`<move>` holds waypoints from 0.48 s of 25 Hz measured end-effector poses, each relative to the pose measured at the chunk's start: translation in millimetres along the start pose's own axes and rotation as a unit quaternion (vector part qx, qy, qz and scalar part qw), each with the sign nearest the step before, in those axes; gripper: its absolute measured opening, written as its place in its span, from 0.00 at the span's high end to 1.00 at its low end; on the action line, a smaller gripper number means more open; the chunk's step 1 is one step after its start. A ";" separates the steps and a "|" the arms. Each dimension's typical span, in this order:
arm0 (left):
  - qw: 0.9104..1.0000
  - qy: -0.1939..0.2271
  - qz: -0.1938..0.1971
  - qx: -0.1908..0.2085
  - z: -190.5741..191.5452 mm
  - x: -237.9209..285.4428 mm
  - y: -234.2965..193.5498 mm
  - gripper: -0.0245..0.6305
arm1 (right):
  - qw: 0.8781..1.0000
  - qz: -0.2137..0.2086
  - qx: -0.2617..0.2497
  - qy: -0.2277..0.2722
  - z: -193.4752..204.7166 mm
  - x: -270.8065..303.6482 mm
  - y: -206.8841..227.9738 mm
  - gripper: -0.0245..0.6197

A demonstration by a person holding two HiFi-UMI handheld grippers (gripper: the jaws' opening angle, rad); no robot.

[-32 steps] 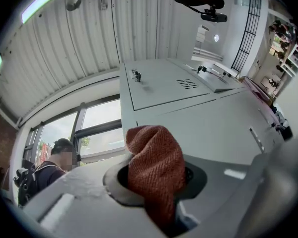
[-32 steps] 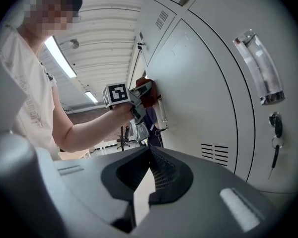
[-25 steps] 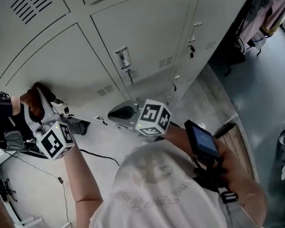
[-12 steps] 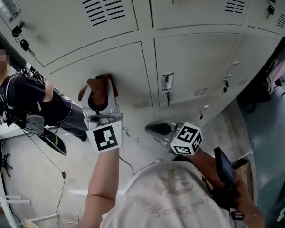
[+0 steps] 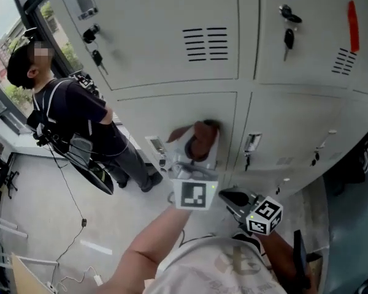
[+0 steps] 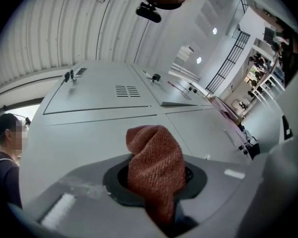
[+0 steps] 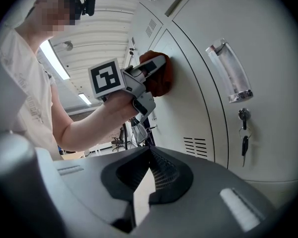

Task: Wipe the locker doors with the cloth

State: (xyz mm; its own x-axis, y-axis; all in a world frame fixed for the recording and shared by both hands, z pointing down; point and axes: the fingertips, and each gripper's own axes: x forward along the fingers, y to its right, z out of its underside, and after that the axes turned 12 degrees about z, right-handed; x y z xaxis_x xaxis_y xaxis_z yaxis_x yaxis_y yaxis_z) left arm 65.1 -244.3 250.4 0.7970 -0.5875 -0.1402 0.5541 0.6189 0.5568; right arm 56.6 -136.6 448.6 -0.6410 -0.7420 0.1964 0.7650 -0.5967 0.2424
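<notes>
The left gripper (image 6: pixel 156 185) is clenched on a rust-red knitted cloth (image 6: pixel 155 162). In the left gripper view the cloth fills the space between the jaws and bunches up above them toward 12 o'clock. The cloth's upper end is pressed against a pale grey metal locker door (image 5: pixel 165 112) in the lower row. In the head view the cloth sits close to that door's top right corner, near the middle of the picture.

The right gripper (image 7: pixel 149 152) is held back from the lockers. Its dark jaws meet at their tips with nothing between them. In the head view it lies at about 5 o'clock from the left gripper, low and close to the person's chest, and its square-marked cube (image 5: pixel 264 216) faces up.

In the right gripper view the left gripper and cloth appear at 12 o'clock, flat against the door. A clear plastic door handle (image 7: pixel 231 71) is at 2 o'clock, a small hanging key (image 7: pixel 244 144) at 3 o'clock, and a block of vent slots (image 7: pixel 194 147) just left of the key.

In the head view the upper locker door (image 5: pixel 165 35) at 12 o'clock carries its own vent slots. A red strip (image 5: pixel 352 26) marks the door at 2 o'clock. A bystander in a dark shirt (image 5: pixel 76 115) stands at 9 o'clock, beside the lockers.
</notes>
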 end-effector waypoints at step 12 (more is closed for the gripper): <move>0.991 0.096 0.070 -0.060 -49.4 45.2 54.5 0.82 | 1.000 0.021 0.008 -0.004 6.4 -14.7 7.5 0.95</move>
State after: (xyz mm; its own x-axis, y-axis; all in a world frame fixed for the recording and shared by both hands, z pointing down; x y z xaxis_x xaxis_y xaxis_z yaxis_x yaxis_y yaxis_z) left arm 143.2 -211.3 234.0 0.8925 -0.3885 -0.2292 0.4508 0.7508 0.4828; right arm 71.4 -128.2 453.7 -0.6082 -0.7643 0.2144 0.7907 -0.5597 0.2482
